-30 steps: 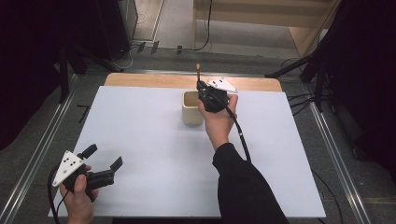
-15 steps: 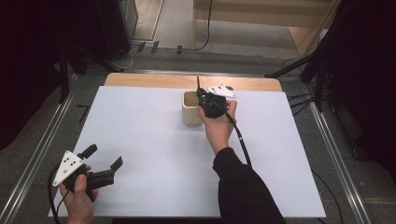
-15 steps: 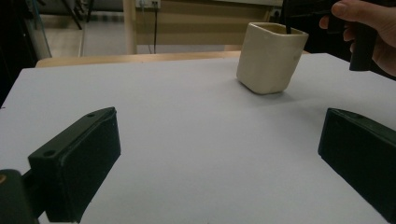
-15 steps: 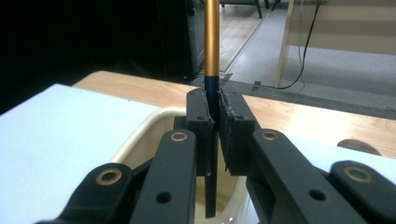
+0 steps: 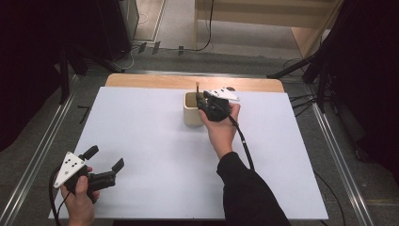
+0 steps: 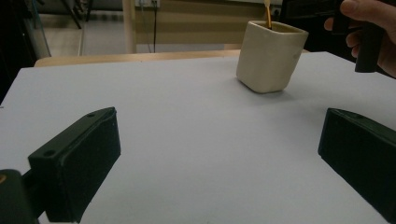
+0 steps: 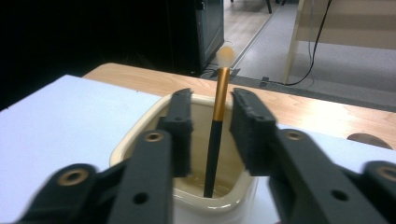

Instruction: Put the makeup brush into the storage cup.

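My right tongs (image 7: 211,135) sit over cream cup (image 5: 193,109) at far middle of white surface (image 5: 155,141), jaws apart, thin brush (image 7: 215,135) standing between, untouched. My left tongs (image 6: 219,154) wide apart, near corner.

A cup (image 5: 192,109) stands on the tabletop (image 5: 155,141) near the middle of its far edge, with a brush (image 7: 216,130) standing nearly upright inside it, its tip rising above the rim. The right gripper (image 5: 210,104) sits just right of the cup and over its rim, its jaws on either side of the brush handle without touching it. The left gripper (image 5: 104,165) is well apart from them, above the tabletop's near left corner, pointing toward the cup.
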`<state>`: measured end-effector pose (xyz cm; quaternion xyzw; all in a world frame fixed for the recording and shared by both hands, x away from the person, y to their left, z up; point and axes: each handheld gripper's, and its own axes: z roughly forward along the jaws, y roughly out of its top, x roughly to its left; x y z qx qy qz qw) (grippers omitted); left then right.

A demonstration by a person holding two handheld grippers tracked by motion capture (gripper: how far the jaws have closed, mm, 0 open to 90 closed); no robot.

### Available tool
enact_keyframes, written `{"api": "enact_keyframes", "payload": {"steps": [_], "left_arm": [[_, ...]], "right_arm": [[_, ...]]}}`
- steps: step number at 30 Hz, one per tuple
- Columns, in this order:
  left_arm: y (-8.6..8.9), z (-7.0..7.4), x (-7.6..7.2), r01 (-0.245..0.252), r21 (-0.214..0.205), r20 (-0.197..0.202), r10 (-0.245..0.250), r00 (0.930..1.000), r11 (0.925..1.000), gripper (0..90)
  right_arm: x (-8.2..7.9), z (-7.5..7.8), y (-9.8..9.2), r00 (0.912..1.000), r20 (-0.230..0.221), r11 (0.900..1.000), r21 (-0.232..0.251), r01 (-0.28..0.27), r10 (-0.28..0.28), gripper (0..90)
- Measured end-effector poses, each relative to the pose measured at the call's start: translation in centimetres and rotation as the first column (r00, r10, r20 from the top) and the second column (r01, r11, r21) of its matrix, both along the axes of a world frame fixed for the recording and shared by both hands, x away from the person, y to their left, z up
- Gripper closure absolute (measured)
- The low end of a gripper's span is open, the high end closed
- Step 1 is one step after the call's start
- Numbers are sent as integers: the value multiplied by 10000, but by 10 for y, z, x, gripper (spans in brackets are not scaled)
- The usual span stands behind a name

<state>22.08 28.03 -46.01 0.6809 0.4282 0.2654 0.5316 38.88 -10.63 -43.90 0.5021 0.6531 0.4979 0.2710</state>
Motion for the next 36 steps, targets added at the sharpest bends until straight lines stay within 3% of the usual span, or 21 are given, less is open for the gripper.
{"api": "enact_keyframes", "payload": {"steps": [8,10,14,19,24,31,36], "left_arm": [[0,0,0,18,-13,13,-18,10000,10000,0],[0,0,0,25,3,14,-25,10000,10000,0],[-1,0,0,21,1,17,-21,10000,10000,0],[-1,0,1,48,70,9,-48,10000,10000,0],[-1,0,0,45,57,-2,-45,10000,10000,0],[-1,0,0,42,78,-11,-42,10000,10000,0],[-1,0,0,55,87,-1,-55,10000,9999,0]], "right_arm": [[-8,1,-14,9998,104,9996,-224,-153,155,427],[-13,-1,-20,9996,264,9987,-509,-57,70,384],[-18,-2,-27,9995,314,9990,-445,-47,61,307],[-27,-5,-37,9995,319,9988,-489,-30,46,250],[-38,-12,-44,9994,323,9940,-1090,110,-75,202],[-50,-20,-56,9996,182,9950,-984,-199,218,151],[-58,-24,-65,9997,216,9943,-1057,-113,136,143]]}}
